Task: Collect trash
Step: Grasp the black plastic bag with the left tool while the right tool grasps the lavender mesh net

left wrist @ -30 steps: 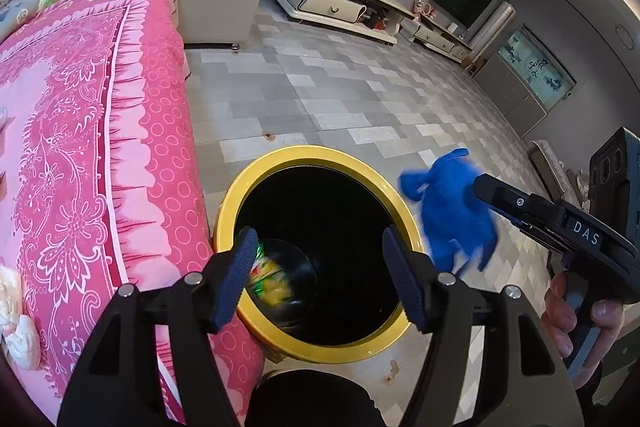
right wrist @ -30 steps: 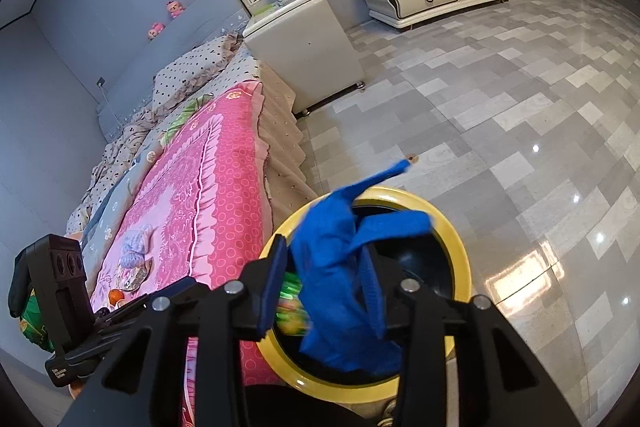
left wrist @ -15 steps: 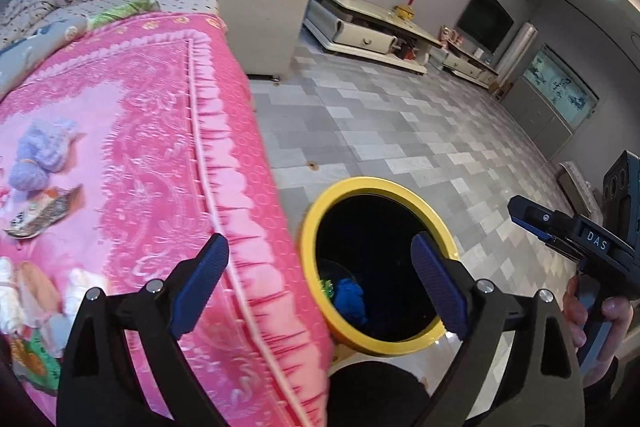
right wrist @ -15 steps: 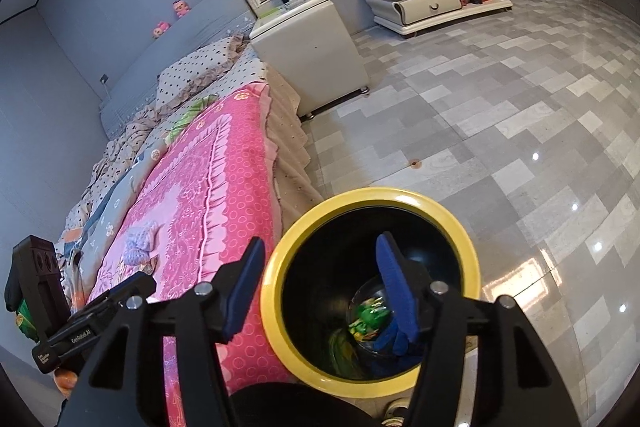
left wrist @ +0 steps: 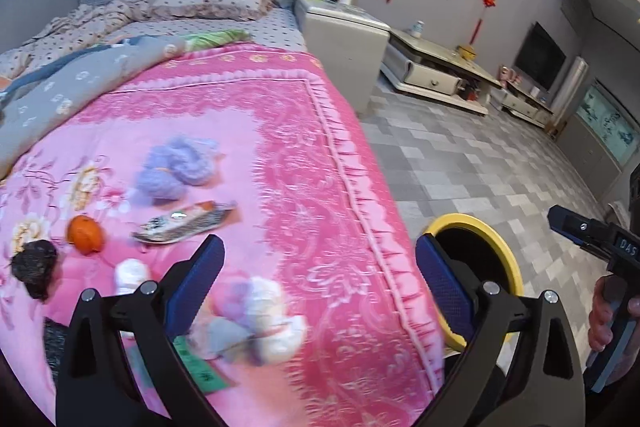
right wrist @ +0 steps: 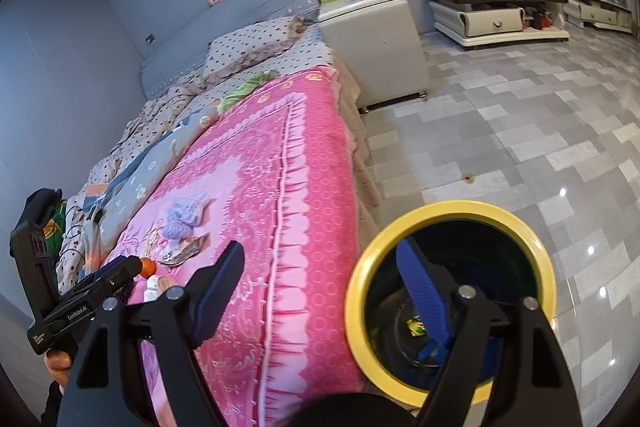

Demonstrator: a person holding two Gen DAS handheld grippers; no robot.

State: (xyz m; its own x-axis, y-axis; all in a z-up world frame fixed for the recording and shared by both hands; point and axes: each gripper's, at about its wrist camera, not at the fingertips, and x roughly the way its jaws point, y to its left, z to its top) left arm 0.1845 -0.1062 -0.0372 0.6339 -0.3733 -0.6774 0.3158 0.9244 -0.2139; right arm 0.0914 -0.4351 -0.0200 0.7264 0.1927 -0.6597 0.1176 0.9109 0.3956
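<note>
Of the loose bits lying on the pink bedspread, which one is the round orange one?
The small orange fruit, between the black lump and the flat printed wrapper; nothing else there is orange and round.

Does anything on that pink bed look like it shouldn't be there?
Yes. The pink bedspread is littered: a flattened snack wrapper, an orange, a dark lump, lilac fluffy wads and crumpled tissues. The yellow-rimmed bin stands on the floor beside the bed.

Both wrist views look down, sharing pink bed [left wrist: 304, 155] and bin [right wrist: 448, 215].
</note>
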